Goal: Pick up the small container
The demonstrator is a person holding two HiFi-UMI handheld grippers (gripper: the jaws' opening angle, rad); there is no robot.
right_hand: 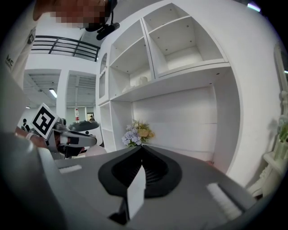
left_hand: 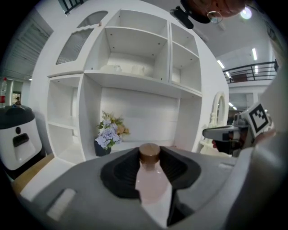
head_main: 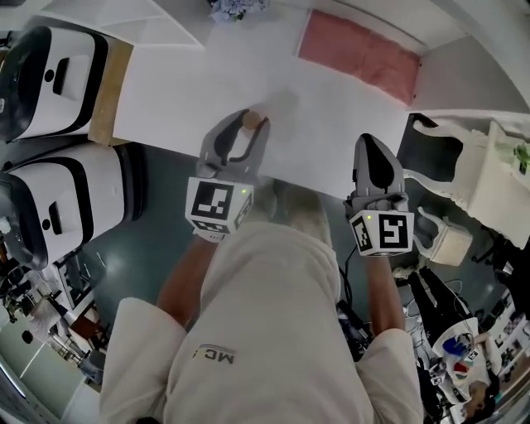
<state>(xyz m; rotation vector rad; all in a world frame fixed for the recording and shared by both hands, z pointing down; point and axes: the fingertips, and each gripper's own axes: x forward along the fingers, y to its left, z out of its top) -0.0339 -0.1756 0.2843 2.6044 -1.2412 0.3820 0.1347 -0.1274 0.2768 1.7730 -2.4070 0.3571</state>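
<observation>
The small container (left_hand: 150, 177) is a pale pink bottle with a brown cap (left_hand: 149, 152). It stands upright between the jaws of my left gripper (left_hand: 150, 168), whose pads press on its sides. In the head view the left gripper (head_main: 242, 137) is over the near edge of the white counter, and the brown cap (head_main: 249, 120) shows at its tip. My right gripper (head_main: 373, 147) hovers at the same edge further right. Its jaws meet, with nothing between them (right_hand: 141, 152).
The white counter (head_main: 248, 74) carries a pink cloth (head_main: 358, 54) at the back right and a pot of flowers (head_main: 236, 8) at the back. White shelves (left_hand: 135, 76) rise behind it. White machines (head_main: 50, 79) stand left, a white chair (head_main: 464, 166) right.
</observation>
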